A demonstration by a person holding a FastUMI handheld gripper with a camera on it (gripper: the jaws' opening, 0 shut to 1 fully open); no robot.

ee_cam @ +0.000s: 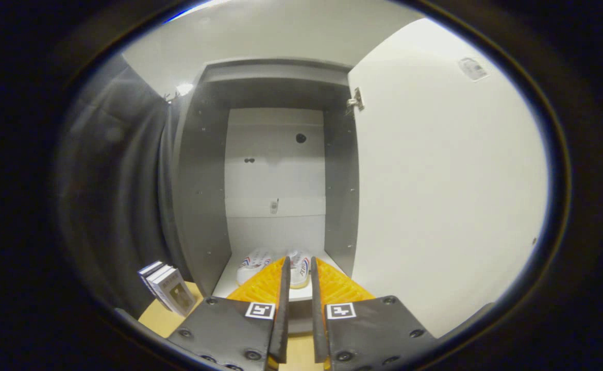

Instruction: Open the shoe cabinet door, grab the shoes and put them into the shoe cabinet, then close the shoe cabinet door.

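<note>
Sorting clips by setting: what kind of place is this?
Likely a staged home entryway in a recording booth: an open shoe cabinet, white shoes on its shelf, dark cloth beside it. The tool is nearly closed, holding nothing.

1. A small stack of boxes [165, 288] stands on edge on the surface [160, 318], leaning to one side. Their pale faces carry dark edges and a small printed picture, too small to make out.
2. The surface is light wood in tone, and a bare strip of it shows beside the boxes.
3. A dark cloth wall [111, 190] hangs in soft folds behind the boxes, reaching from the surface upward.
4. Above the cloth, a plain pale ceiling [260, 36] spans the top of the scene, with a small bright light spot [184, 88] near the cloth's upper edge.
</note>
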